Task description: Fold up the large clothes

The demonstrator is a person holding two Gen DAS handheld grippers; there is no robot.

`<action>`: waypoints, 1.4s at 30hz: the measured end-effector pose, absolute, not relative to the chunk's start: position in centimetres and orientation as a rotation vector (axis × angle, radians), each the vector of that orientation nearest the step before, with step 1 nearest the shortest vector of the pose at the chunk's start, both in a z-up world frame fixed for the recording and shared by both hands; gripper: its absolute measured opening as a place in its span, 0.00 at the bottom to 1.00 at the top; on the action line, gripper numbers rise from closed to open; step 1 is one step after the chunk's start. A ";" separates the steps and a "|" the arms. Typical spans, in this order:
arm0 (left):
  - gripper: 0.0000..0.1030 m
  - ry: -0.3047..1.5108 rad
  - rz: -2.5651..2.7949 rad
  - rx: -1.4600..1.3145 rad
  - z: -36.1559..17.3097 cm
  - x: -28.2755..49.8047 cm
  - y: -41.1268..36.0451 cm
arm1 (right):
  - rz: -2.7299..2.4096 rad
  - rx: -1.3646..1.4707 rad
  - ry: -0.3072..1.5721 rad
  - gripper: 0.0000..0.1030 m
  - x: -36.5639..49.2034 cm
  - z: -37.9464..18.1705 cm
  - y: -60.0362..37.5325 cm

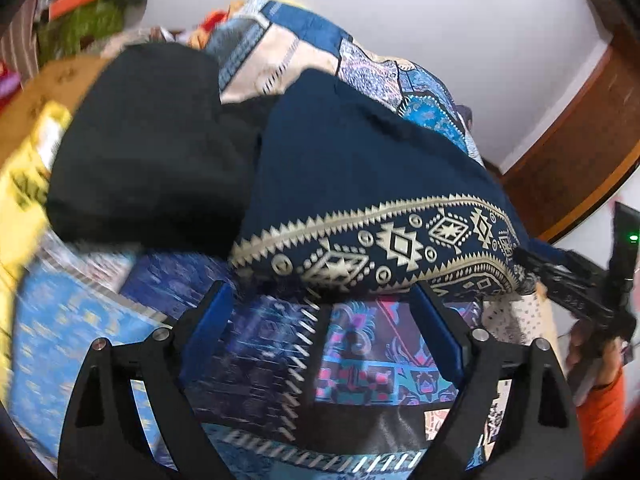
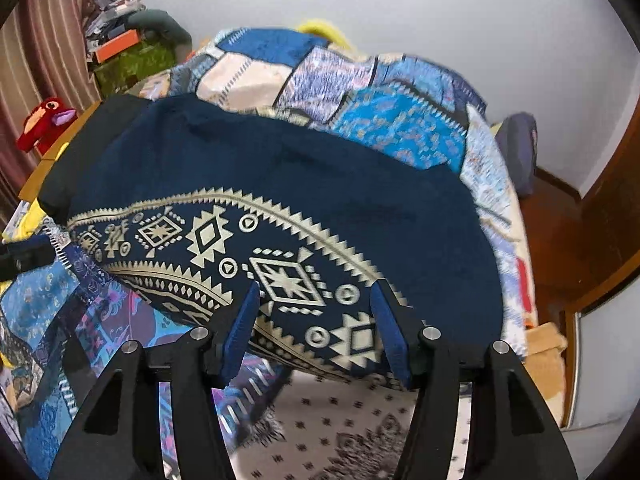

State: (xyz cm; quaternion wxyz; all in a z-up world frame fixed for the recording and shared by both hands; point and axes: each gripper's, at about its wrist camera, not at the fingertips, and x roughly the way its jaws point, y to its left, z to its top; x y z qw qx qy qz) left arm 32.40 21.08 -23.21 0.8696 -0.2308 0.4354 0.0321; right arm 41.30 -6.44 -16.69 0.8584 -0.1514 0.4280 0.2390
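A navy garment (image 2: pixel 320 184) with a cream geometric border band lies spread on a patchwork bedspread (image 2: pixel 400 128); it also shows in the left wrist view (image 1: pixel 360 168). A black garment (image 1: pixel 152 148) lies to its left. My left gripper (image 1: pixel 320 304) is open and empty, just short of the border's near edge. My right gripper (image 2: pixel 316 296) is open, its blue-padded fingers (image 2: pixel 244 320) over the border band, holding nothing. The right gripper also shows at the right edge of the left wrist view (image 1: pixel 580 292).
The bed fills both views. A yellow cloth (image 1: pixel 24 184) lies at the left. A red plush toy (image 2: pixel 44 124) and stacked boxes (image 2: pixel 120 48) stand at the far left by a curtain. Wooden furniture (image 2: pixel 580 240) is at the right. White wall is behind.
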 end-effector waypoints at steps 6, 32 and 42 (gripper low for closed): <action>0.87 0.907 0.003 -0.739 -27.3 34.2 22.4 | 0.497 -0.300 0.923 0.55 42.0 -18.8 -5.5; 0.09 0.627 0.113 -0.643 -14.7 37.3 16.0 | 0.461 -0.187 0.951 0.59 39.8 -12.6 -7.8; 0.09 0.516 0.225 -0.409 -8.8 27.9 18.3 | 0.637 -0.175 0.918 0.60 36.8 -12.1 0.5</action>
